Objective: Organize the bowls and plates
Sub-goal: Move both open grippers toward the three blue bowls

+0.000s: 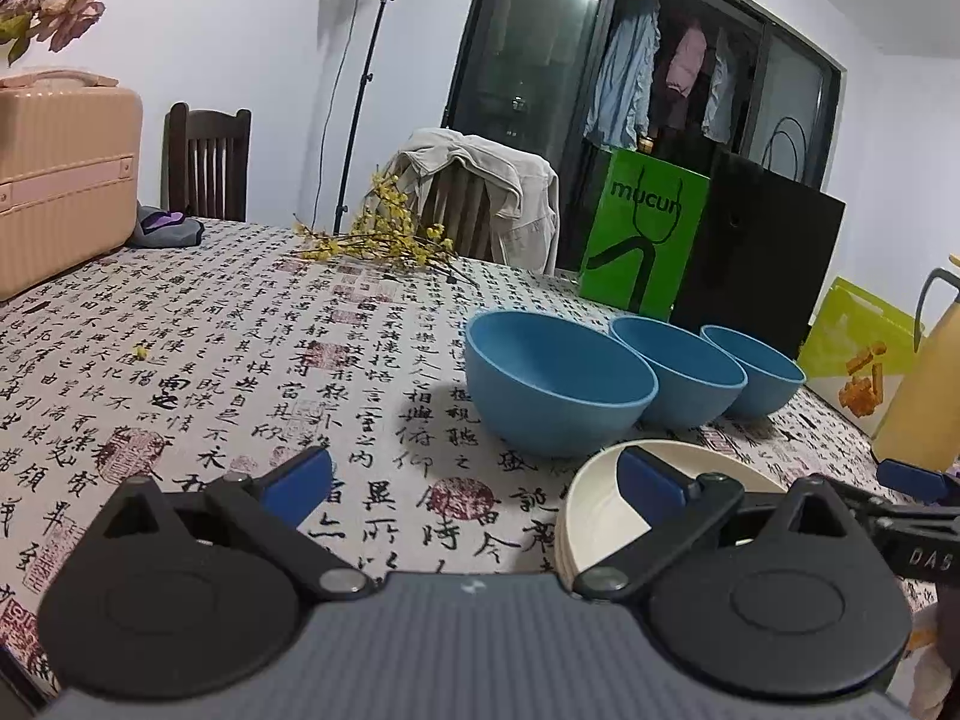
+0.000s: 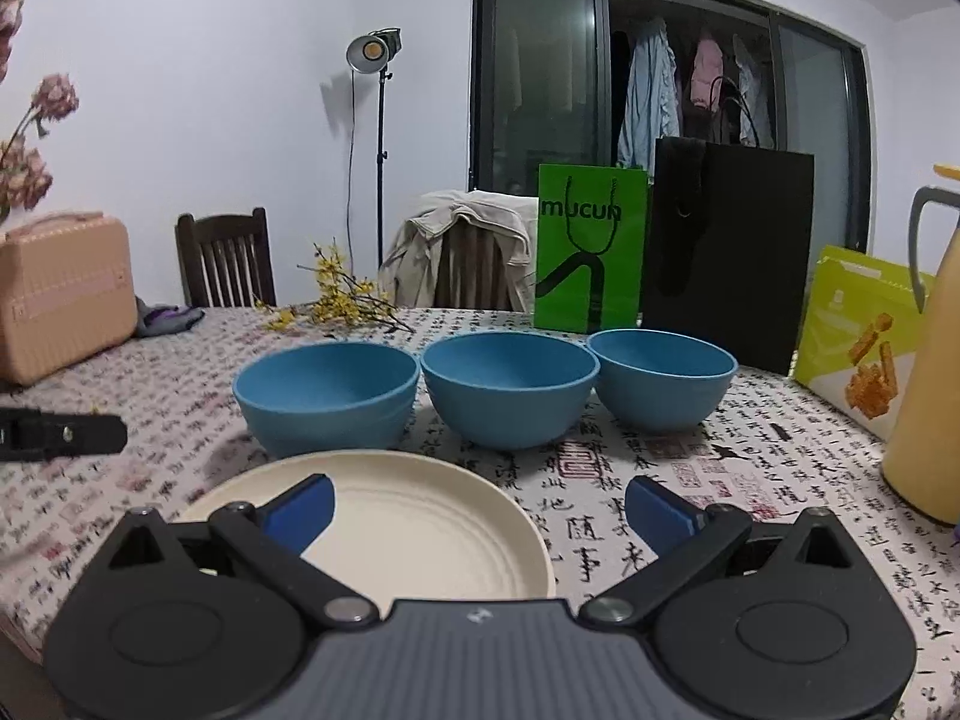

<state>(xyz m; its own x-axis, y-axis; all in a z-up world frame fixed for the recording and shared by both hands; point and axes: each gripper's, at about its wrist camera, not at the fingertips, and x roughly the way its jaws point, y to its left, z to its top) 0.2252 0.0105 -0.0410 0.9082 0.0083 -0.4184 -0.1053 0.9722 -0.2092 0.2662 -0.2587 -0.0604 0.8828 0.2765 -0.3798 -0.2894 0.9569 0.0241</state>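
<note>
Grippers both tilted slightly down over the tablecloth (image 2: 750, 456): left gripper (image 1: 477, 483) spread wide, gripping nothing; right gripper (image 2: 480, 507) likewise spread, empty. Cream plate stack (image 2: 420, 534) below the right one, rims aligned. Behind, three blue bowls (image 2: 510, 387) upright in a row, nearly touching.

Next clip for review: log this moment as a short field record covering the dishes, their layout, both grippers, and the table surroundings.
bowls: three blue bowls upright in a row; the leftmost looks like two nested
plates: cream plate stack in front of the bowls
left gripper: open, holding nothing
right gripper: open, holding nothing, above the plates
table: calligraphy-print cloth
behind bowls: green bag, black bag
far left: pink case
far right: yellow jug
</note>
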